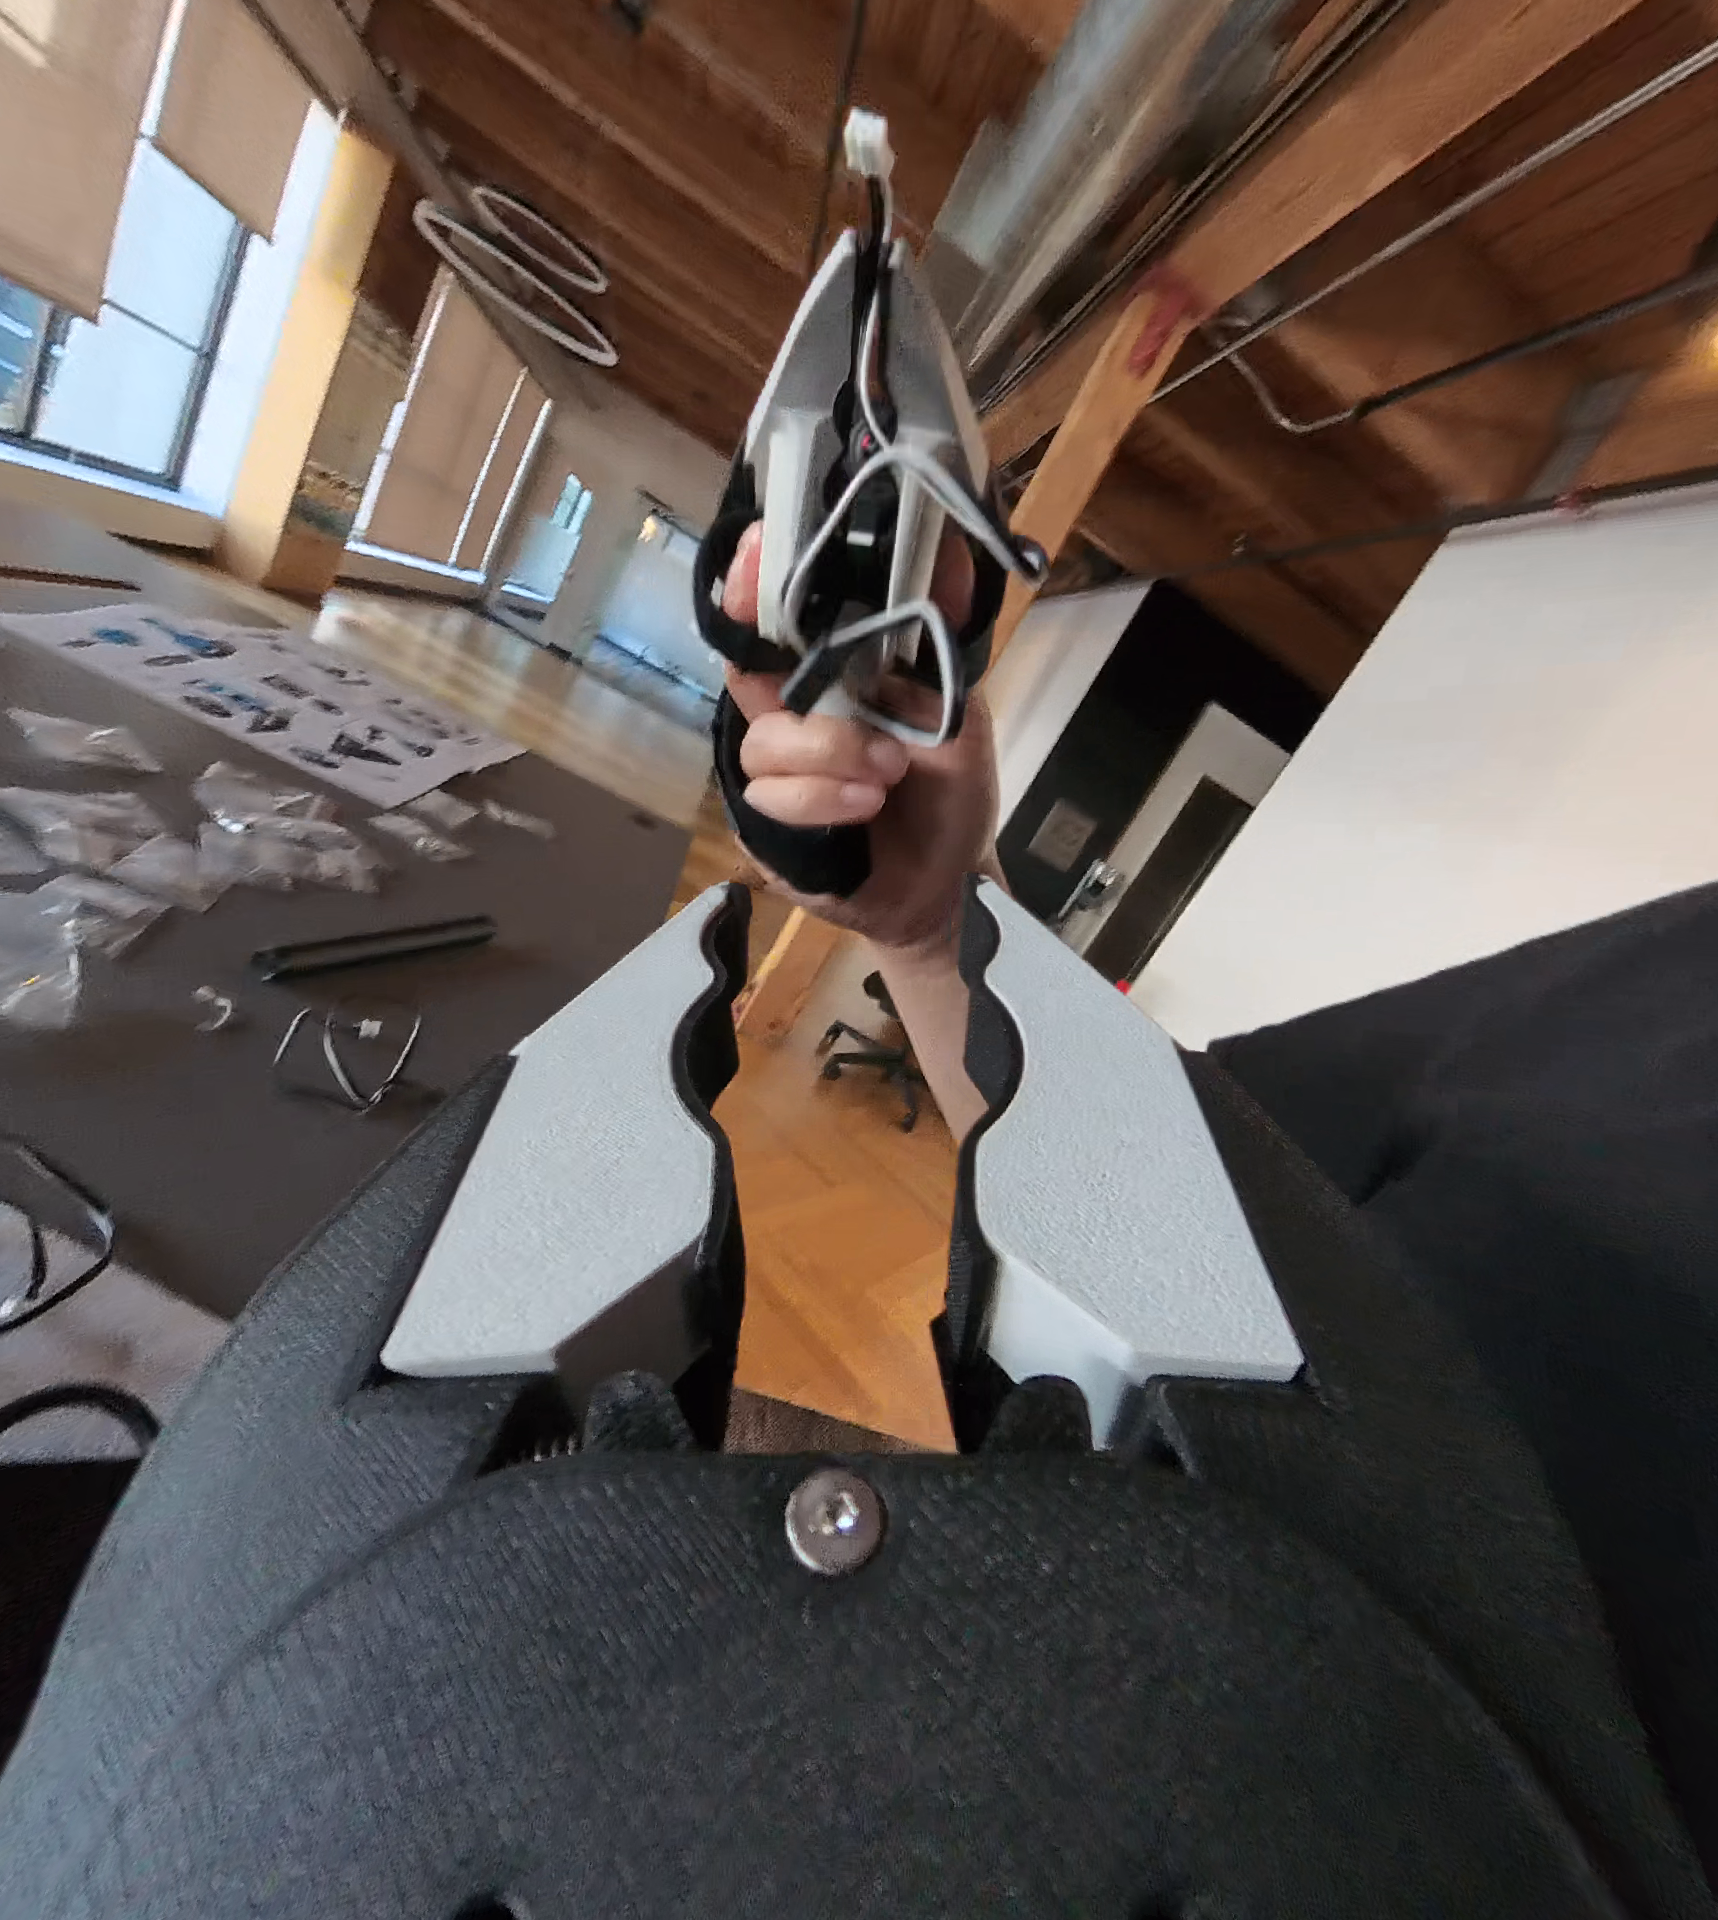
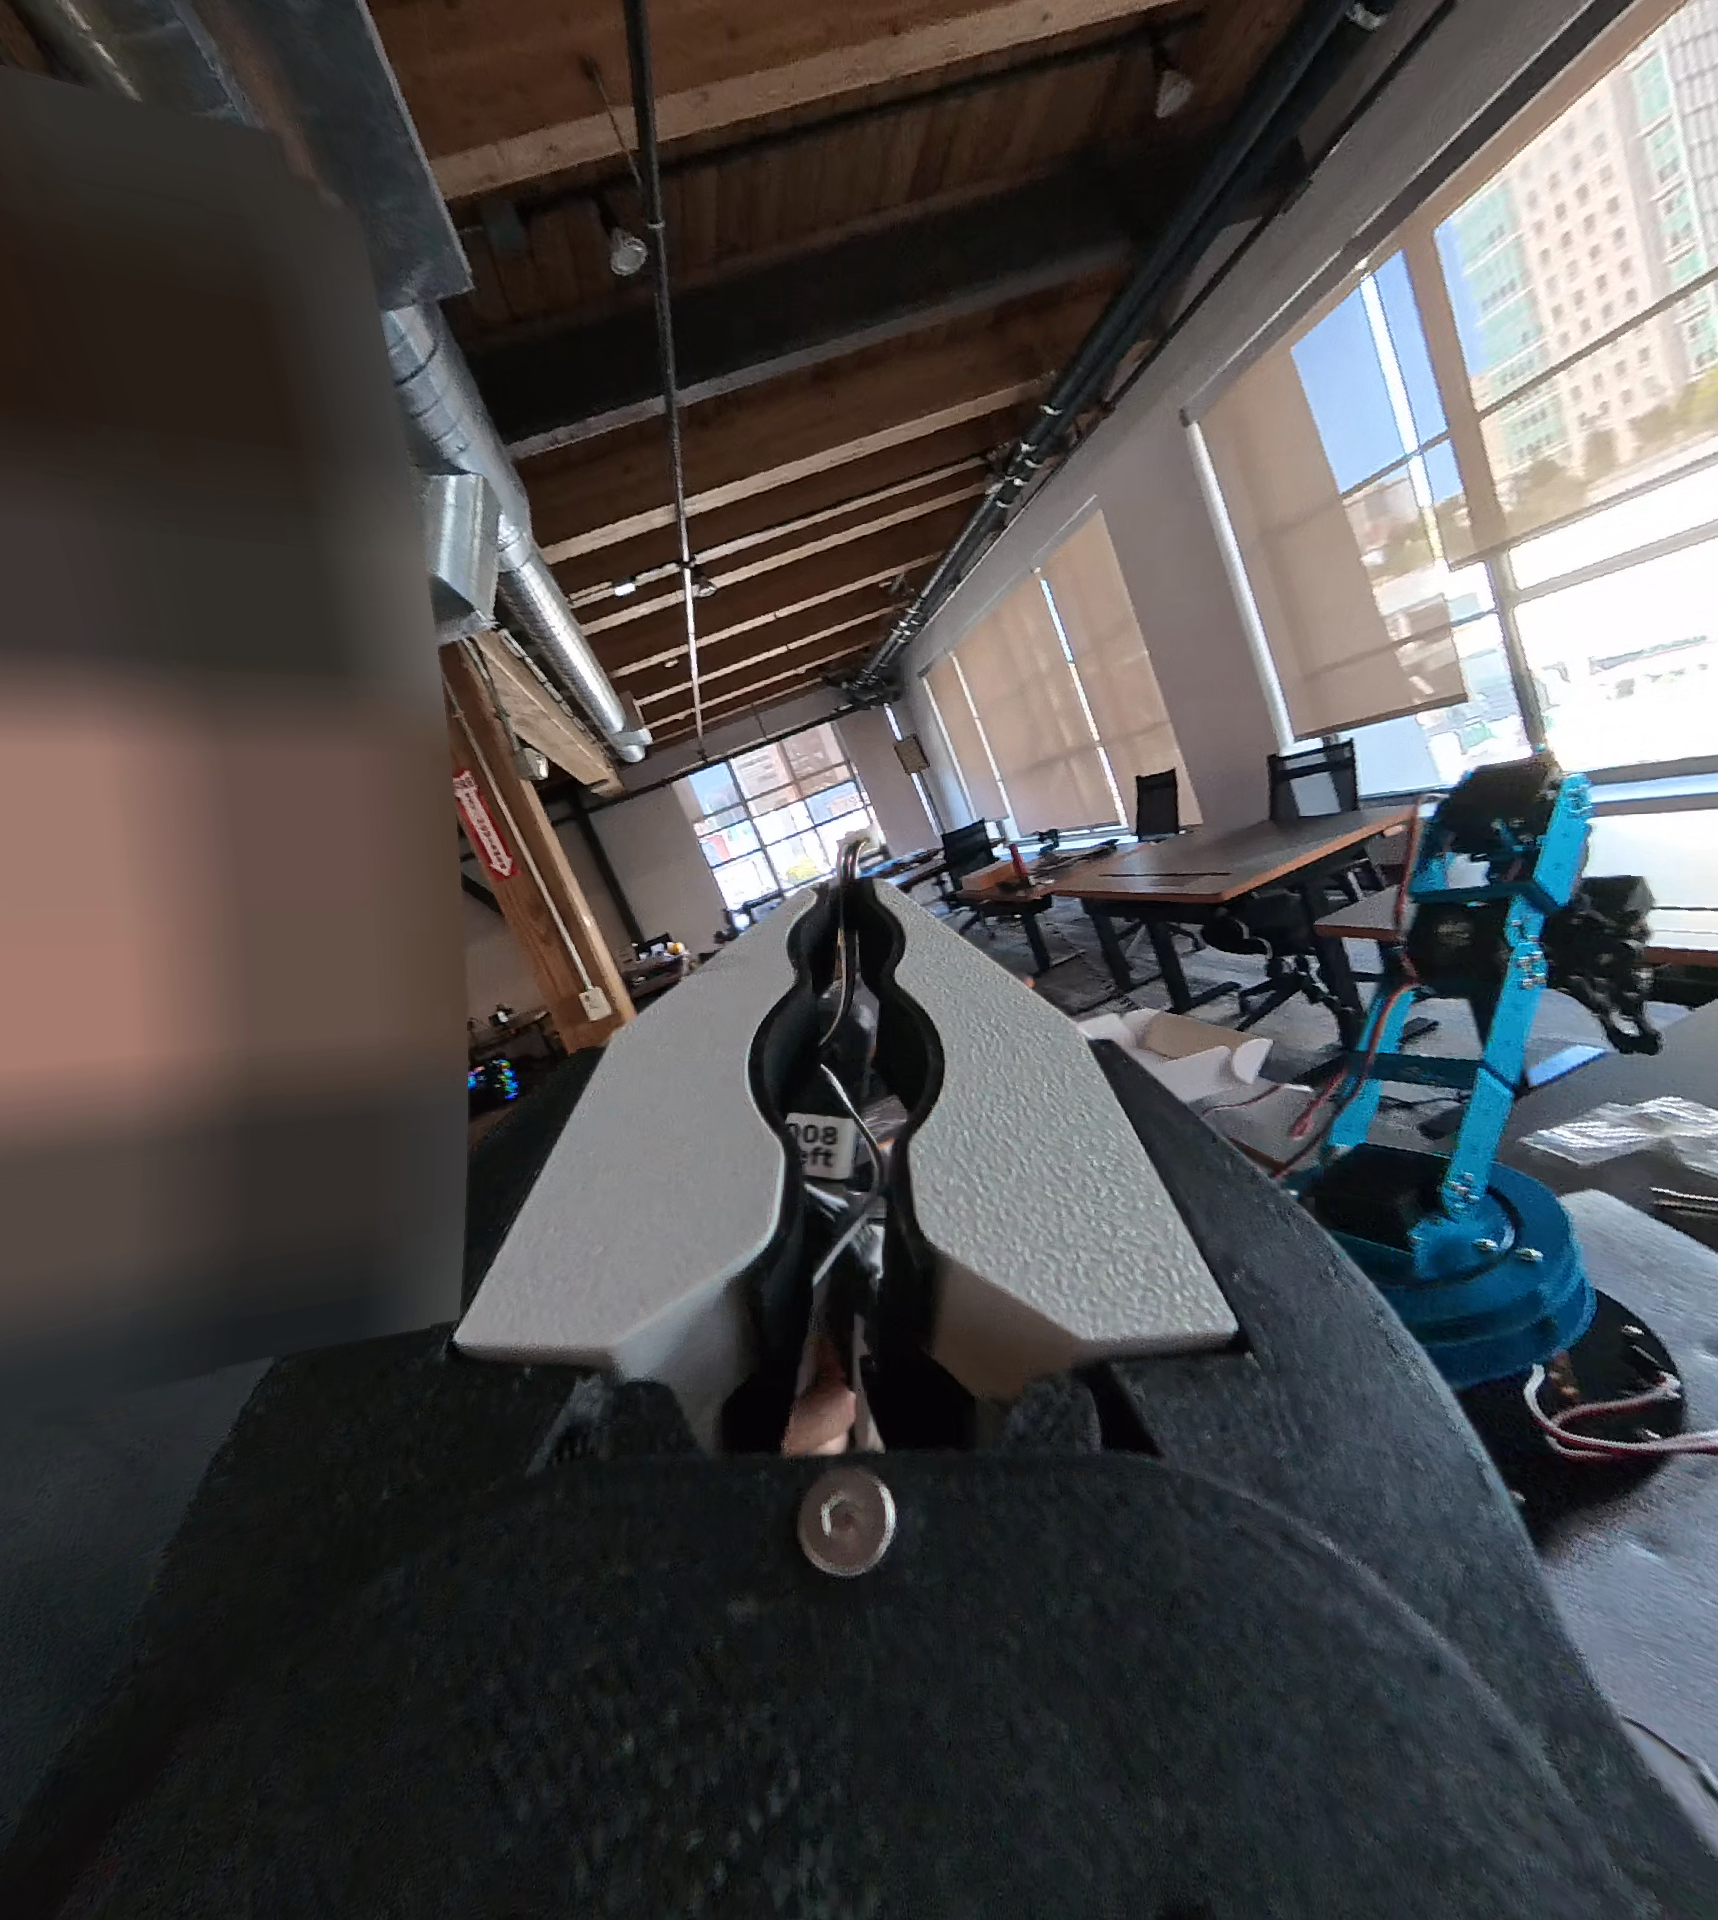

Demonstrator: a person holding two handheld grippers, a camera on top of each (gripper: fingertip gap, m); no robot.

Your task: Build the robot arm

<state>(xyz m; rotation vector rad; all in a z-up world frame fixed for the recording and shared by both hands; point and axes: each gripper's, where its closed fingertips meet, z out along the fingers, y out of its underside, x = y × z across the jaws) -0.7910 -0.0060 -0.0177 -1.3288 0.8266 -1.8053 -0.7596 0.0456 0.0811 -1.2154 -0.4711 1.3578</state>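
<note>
Gripping thin wires (image 2: 839, 1049), right gripper (image 2: 847, 904); left gripper (image 1: 850, 914) parted, empty.

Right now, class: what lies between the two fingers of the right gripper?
The right gripper is shut on a thin wire cable; its white plug pokes out past the tips. Both wrist views show this.

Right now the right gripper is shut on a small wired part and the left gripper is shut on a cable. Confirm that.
Not quite. The left gripper is open and holds nothing; the left wrist view shows a wide gap between its fingers. The rest stands: the right gripper is shut on the small wired part.
</note>
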